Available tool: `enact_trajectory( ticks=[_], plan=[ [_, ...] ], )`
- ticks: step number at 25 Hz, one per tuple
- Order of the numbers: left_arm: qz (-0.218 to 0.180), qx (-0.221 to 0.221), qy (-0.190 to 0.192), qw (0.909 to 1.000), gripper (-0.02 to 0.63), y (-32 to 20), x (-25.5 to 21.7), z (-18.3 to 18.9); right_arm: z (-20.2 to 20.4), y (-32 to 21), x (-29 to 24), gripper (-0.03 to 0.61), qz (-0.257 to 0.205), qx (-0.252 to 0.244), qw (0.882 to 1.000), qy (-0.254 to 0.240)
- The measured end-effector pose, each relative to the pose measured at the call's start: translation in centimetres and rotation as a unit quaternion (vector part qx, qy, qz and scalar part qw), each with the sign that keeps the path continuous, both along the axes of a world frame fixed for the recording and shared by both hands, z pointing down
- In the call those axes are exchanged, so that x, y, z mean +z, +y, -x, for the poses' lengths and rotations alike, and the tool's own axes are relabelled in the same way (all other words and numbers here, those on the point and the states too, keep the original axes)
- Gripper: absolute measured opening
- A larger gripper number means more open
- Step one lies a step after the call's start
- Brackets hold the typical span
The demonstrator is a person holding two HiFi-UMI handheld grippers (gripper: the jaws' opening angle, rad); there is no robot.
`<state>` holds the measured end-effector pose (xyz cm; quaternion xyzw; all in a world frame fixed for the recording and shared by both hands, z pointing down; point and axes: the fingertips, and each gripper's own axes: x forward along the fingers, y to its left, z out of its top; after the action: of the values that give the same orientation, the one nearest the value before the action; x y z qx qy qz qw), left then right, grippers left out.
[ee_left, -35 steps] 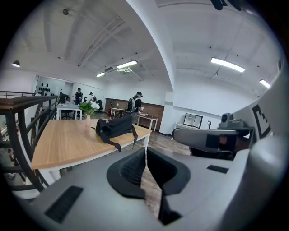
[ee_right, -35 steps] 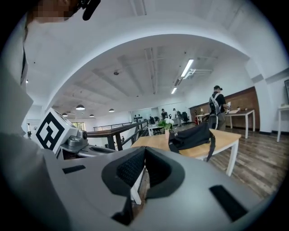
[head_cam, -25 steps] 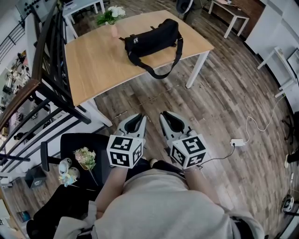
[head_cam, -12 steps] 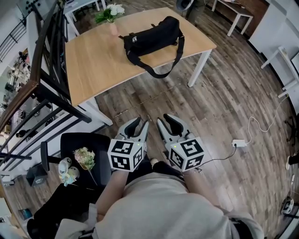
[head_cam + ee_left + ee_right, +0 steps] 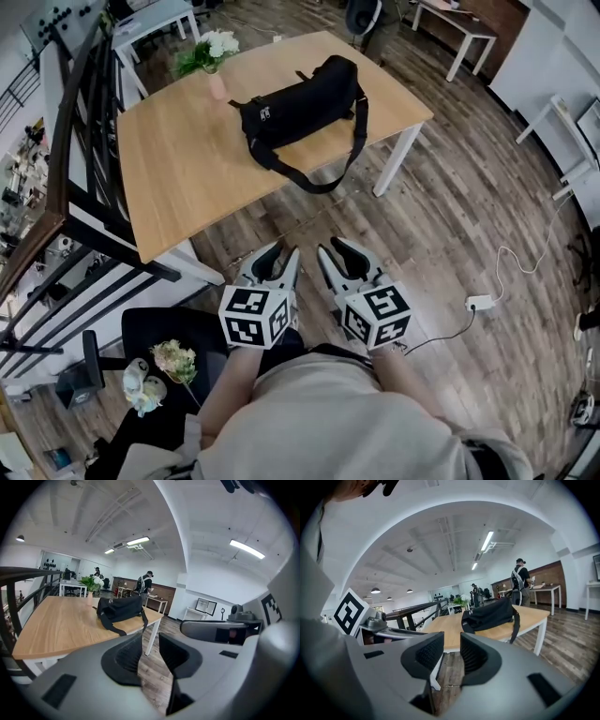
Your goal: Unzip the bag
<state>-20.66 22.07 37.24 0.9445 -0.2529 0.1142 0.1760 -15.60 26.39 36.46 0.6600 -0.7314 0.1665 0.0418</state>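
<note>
Bearing black bag (image 5: 305,98), wooden table (image 5: 187,159)

Bright, even indoor light in all views, supplied by ceiling strip lights (image 5: 247,549); no glare noted. A soft shadow lies on the floor (image 5: 450,187) beneath the worktop (image 5: 187,159). Strong fisheye bending throughout; both gripper views carry black corners. The left tool (image 5: 150,639) and right tool (image 5: 452,639) render soft close up.
</note>
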Motion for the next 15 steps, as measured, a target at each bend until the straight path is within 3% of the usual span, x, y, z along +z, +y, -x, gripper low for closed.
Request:
enact_trajectory(
  ticks=[15],
  plan=[
    [-0.015,0.009,0.011,0.9998,0.109,-16.6,-1.6,-3.1,-2.8,-16.6,-1.6,0.106,-0.012,0.004,1.0,0.013]
  ],
)
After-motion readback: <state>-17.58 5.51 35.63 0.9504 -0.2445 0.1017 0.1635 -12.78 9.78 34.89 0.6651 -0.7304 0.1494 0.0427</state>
